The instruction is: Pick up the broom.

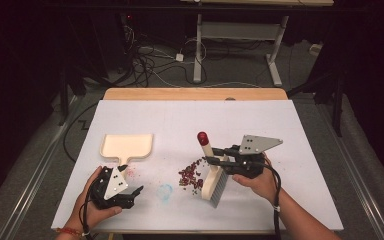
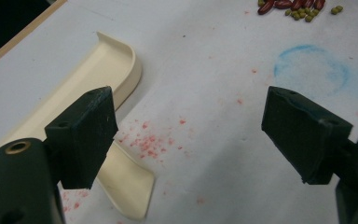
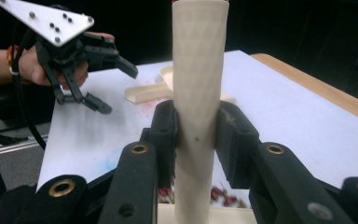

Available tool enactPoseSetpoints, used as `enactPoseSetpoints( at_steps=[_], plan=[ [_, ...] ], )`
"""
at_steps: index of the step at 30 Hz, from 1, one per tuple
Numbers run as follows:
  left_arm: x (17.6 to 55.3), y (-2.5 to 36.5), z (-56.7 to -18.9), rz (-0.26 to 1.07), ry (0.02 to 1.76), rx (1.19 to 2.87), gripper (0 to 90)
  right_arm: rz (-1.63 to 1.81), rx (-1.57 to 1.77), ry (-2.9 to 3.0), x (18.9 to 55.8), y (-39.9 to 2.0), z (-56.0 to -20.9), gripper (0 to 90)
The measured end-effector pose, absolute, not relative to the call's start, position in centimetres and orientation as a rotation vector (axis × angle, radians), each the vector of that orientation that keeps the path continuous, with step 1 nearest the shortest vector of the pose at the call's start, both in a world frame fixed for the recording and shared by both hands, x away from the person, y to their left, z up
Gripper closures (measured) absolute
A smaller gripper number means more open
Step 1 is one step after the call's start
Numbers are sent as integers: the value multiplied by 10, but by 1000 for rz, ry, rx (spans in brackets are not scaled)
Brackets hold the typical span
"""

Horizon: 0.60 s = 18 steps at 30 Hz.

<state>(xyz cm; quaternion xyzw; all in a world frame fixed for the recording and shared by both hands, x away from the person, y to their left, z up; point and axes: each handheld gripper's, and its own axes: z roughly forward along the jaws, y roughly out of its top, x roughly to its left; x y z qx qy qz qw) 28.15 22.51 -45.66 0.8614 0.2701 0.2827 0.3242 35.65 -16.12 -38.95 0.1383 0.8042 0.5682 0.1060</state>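
High view: right gripper [image 1: 214, 156] is clamped on the brush [image 1: 213, 175] handle, bristles on the bench [image 1: 280, 130], just beside the beans [image 1: 191, 175]. Left gripper [image 1: 132, 192] has jaws apart, near the dustpan [image 1: 127, 147].

Left gripper view: jaws wide w/ nothing between; dustpan [image 2: 98, 74] handle at left (pink crumbs beside), blue ring [image 2: 311, 65].

Right gripper view: pads [image 3: 168, 135] press the handle [image 3: 198, 84]. No readable writing.

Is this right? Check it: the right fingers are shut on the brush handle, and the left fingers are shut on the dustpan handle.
Half wrong. The left gripper is open, its fingers over the dustpan handle, as the left gripper view shows. The right gripper is indeed shut on the brush handle.
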Motion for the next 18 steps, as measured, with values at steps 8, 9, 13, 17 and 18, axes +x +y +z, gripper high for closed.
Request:
enactPoseSetpoints(
  at_steps=[8, 9, 13, 17, 18],
  plan=[
    [280, 228, -457, 743, 717, 2253, 175, 1768, 412, 2318, 370, -129, -390, 701],
    [280, 228, -457, 743, 718, 2251, 175, 1768, 412, 2318, 370, -129, -390, 701],
    [280, 229, -457, 742, 720, 2255, 175, 1778, 427, 2300, 373, -129, -387, 700],
    [280, 231, -457, 744, 721, 2258, 175, 1786, 432, 2290, 371, -139, -377, 700],
    [280, 231, -457, 743, 722, 2257, 175, 1786, 432, 2290, 371, -139, -377, 700]
  ],
)
